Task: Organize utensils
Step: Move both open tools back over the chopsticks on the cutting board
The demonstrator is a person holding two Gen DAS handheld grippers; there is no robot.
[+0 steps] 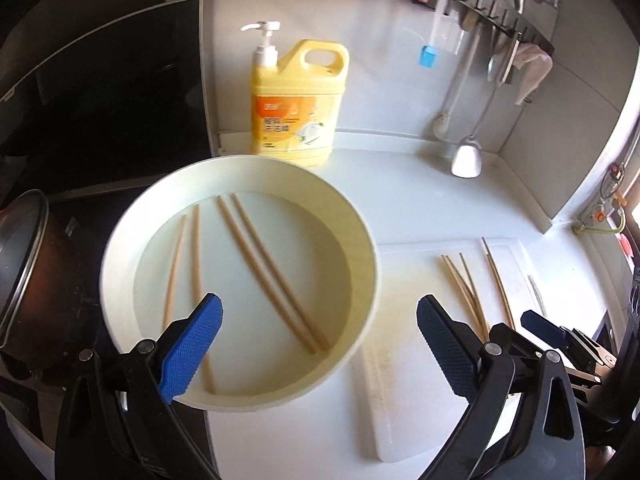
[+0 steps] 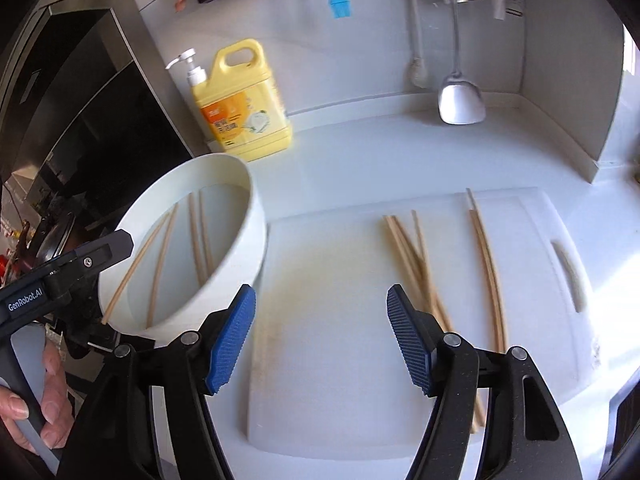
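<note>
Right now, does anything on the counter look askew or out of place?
Yes: on the cutting board, one bunch of chopsticks lies crossed and fanned, unlike the neat pair beside it. Four more lie loose in the white basin.

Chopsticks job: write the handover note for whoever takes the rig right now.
Left tool: open, empty, above the white basin.
Right tool: open, empty, over the cutting board.
Done: four chopsticks lie in the basin, as two pairs.
Left: a crossed bunch of chopsticks and a separate pair remain on the board; exact count unclear.
Likely next: carry the board's chopsticks to the basin.
</note>
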